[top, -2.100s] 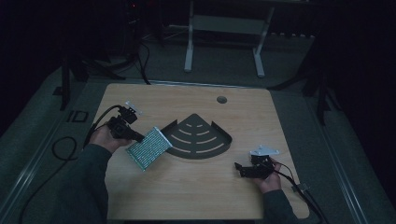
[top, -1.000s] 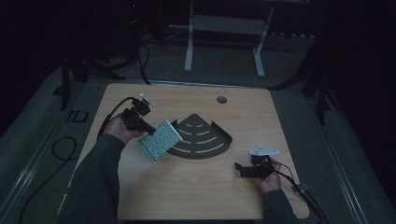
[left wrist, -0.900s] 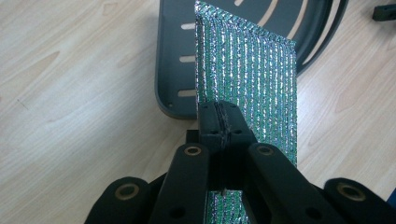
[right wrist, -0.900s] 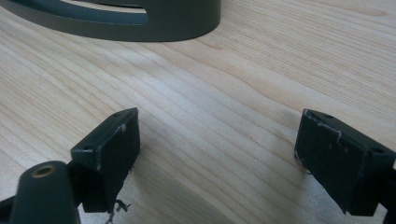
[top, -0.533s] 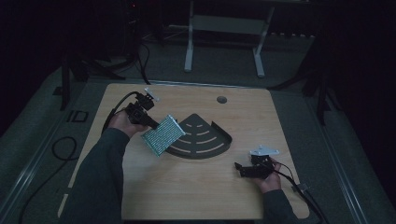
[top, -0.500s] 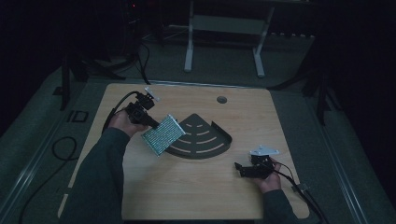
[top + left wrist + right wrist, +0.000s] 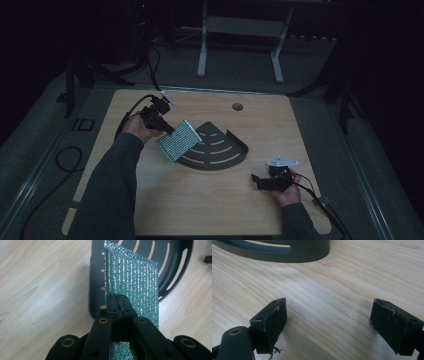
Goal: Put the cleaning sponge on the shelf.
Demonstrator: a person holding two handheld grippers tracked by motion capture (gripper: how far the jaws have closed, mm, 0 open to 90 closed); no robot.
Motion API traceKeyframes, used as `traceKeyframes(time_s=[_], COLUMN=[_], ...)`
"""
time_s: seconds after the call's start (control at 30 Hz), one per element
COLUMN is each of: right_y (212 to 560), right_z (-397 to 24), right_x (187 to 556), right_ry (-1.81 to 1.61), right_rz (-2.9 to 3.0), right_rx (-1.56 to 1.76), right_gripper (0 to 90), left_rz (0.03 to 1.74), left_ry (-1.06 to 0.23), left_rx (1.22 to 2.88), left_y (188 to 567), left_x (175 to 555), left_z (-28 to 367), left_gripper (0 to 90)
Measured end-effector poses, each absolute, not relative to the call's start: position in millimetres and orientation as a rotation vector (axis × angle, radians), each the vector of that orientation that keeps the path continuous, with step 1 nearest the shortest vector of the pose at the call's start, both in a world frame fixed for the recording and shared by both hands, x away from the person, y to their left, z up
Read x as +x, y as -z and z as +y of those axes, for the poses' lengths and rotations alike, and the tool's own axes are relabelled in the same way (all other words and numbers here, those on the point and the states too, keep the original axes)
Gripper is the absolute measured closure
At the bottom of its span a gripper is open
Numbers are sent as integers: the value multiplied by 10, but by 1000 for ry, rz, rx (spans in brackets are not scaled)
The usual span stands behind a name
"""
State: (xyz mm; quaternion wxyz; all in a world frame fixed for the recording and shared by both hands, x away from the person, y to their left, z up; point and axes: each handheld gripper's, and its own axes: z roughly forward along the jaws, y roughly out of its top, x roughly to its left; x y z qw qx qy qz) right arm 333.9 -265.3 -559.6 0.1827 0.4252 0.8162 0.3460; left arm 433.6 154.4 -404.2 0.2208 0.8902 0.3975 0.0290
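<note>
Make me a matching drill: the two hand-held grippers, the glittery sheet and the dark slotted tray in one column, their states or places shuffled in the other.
Things:
1. left hand-held gripper
2. right hand-held gripper
3. glittery green sheet
4. dark fan-shaped tray

States or places:
A. lies flat on the wooden table
B. jaws apart, nothing between them
C. held tilted over the tray's left edge
D. jaws clamped on the sheet's edge

Pairs: 1-D, 2-B, 3-C, 4-A
</note>
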Motion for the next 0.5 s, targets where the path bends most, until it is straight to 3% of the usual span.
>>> traceKeyframes(time_s=[0.5], right_y=[5596], right_z=[-2654], right_x=[3339], right_ry=[-976], right_rz=[2303], right_rx=[1199], right_gripper=[136], left_rz=[1127], left_ry=[-110], left_rx=[2455], left_y=[4096], left_x=[4461], left_z=[1464], left_gripper=[897])
